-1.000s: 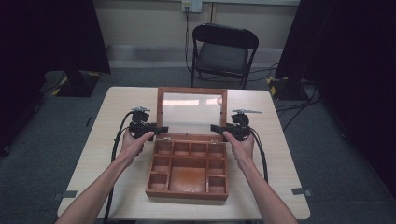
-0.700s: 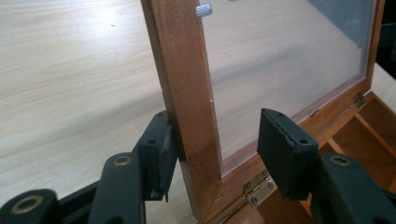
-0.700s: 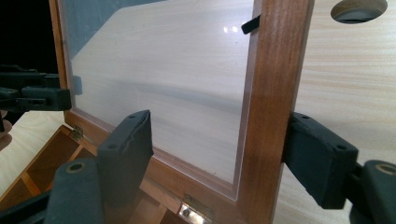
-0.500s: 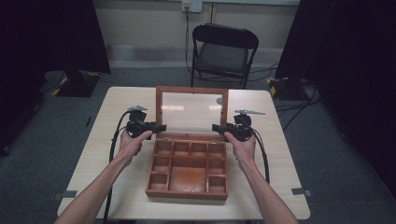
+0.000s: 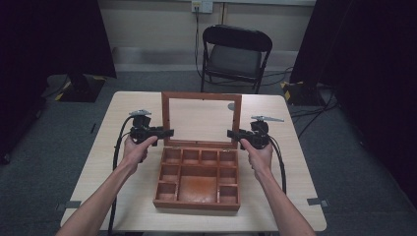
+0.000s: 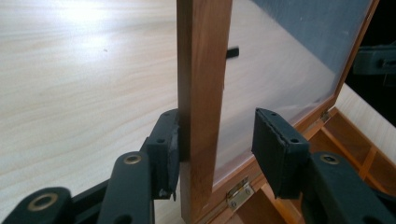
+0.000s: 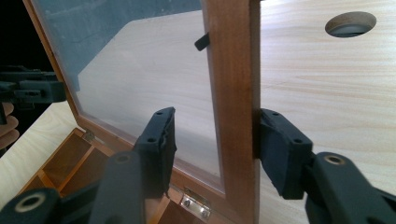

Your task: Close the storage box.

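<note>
- Box [image 5: 197, 178] of brown wood sits mid-worktop [image 5: 290, 162], compartments open to view, its glazed lid [image 5: 201, 119] standing upright at the far edge on brass hinges.
- Your left hand-held gripper [image 5: 167, 132] straddles the lid's left frame rail: one pad touches the wood, the other stands off over the pane. Not clamped.
- Your right hand-held gripper [image 5: 232, 133] straddles the right rail likewise; its jaws have just been closing, outer pad on the wood, inner pad clear.

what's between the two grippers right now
The box's raised lid, a wooden frame around a clear pane, stands between the left gripper and right gripper in the high view.
</note>
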The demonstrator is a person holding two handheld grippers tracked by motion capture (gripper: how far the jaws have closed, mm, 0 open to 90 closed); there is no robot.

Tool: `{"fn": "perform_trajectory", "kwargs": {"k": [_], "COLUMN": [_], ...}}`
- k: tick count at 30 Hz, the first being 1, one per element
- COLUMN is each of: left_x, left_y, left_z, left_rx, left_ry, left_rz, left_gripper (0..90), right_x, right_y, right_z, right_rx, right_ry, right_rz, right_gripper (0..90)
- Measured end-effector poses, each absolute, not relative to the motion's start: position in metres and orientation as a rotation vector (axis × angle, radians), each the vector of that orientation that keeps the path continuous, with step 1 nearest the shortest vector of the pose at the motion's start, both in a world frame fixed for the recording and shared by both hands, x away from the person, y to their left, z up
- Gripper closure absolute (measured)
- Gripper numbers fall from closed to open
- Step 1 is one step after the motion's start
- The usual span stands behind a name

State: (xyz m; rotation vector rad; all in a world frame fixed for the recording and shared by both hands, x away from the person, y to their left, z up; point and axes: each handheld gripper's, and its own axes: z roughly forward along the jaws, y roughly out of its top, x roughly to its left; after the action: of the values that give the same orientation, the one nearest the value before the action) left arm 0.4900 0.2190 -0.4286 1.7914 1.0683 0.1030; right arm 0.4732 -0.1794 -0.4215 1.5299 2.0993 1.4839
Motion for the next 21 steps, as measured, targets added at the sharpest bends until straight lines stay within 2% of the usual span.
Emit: {"fn": "perform_trajectory", "kwargs": {"k": [5, 7, 9, 12, 15, 19, 21], "left_x": [0.4927, 0.4922, 0.4914, 0.4906, 0.4891, 0.4878, 0.4876], "left_y": [0.216, 0.2143, 0.2149, 0.2195, 0.2214, 0.2215, 0.2223], "left_z": [-0.4268, -0.4257, -0.425, -0.4241, -0.422, -0.4205, -0.4205], "left_rx": [1.796, 1.8, 1.807, 1.8, 1.79, 1.792, 1.787], "left_ry": [1.051, 1.051, 1.055, 1.045, 1.031, 1.021, 1.017], "left_rz": [0.092, 0.112, 0.129, 0.136, 0.14, 0.157, 0.149], "left_gripper": [46.0, 45.6, 48.0, 55.6, 57.5, 58.9, 59.3], "right_x": [0.4718, 0.4707, 0.4695, 0.4686, 0.4692, 0.4737, 0.4753], "right_y": [-0.1823, -0.1836, -0.1842, -0.1846, -0.1835, -0.1841, -0.1844], "right_z": [-0.421, -0.4213, -0.4209, -0.4206, -0.4209, -0.4218, -0.4187], "right_rx": [1.509, 1.508, 1.489, 1.483, 1.493, 1.523, 1.517], "right_ry": [2.105, 2.106, 2.123, 2.124, 2.128, 2.12, 2.104], "right_rz": [1.479, 1.48, 1.476, 1.486, 1.486, 1.503, 1.533], "right_gripper": [58.3, 63.5, 64.4, 64.0, 61.5, 51.6, 50.3]}}
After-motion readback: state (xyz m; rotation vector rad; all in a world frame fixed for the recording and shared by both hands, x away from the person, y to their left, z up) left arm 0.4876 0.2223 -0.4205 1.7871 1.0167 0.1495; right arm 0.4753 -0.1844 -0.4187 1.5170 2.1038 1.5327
